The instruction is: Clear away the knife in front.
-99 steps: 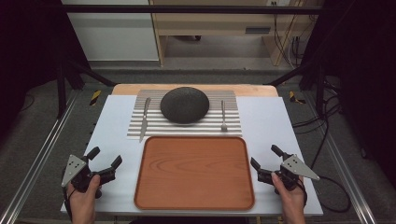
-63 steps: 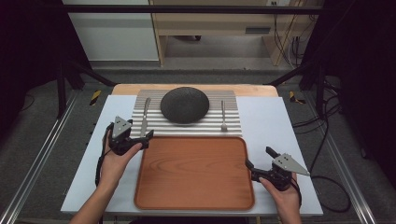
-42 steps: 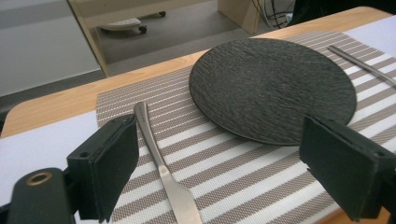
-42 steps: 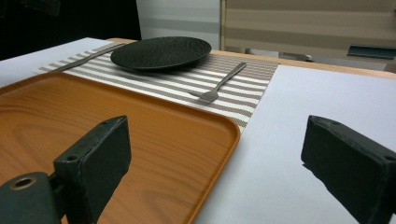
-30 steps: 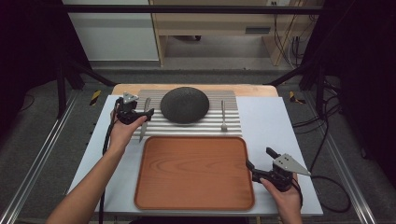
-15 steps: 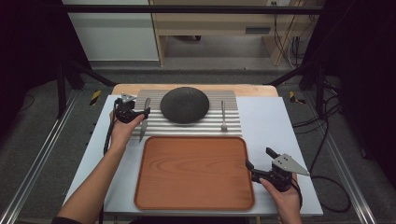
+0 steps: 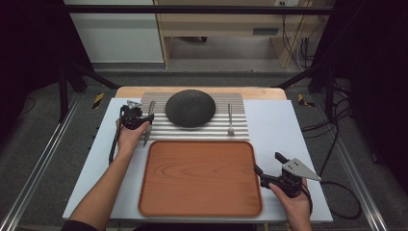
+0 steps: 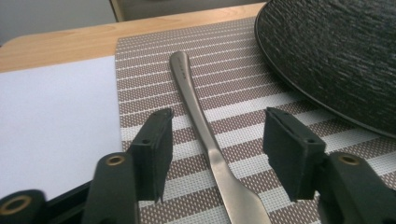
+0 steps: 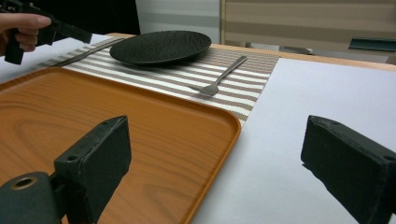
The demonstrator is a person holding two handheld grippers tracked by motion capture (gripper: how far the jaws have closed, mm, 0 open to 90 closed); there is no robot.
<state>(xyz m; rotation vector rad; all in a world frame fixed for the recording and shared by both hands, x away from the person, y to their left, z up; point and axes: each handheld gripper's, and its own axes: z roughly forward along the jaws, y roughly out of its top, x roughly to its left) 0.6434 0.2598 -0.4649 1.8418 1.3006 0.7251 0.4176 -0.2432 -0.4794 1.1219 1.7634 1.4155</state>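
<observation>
Fingers [image 8: 152, 151] of the left gripper [image 7: 137, 117] stand wide apart, empty, after reaching from the table's near corner up to the slim brushed-steel knife [image 7: 148, 121] on the striped woven placemat [image 7: 235, 107]; a pickup looks likely. Left gripper view: the knife handle [image 8: 196, 100] lies flat between the jaws, untouched, beside the black textured plate [image 8: 336, 56]. Right gripper view: the right gripper [image 9: 224, 161] is wide open, empty, over the orange wooden tray [image 9: 116, 126] edge.

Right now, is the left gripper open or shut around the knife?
Open: the left gripper has its jaws apart on either side of the knife, touching neither side.

Black two-jaw claws [image 7: 271, 166], brass rivets, grey three-cornered plate, trailing black cable.
</observation>
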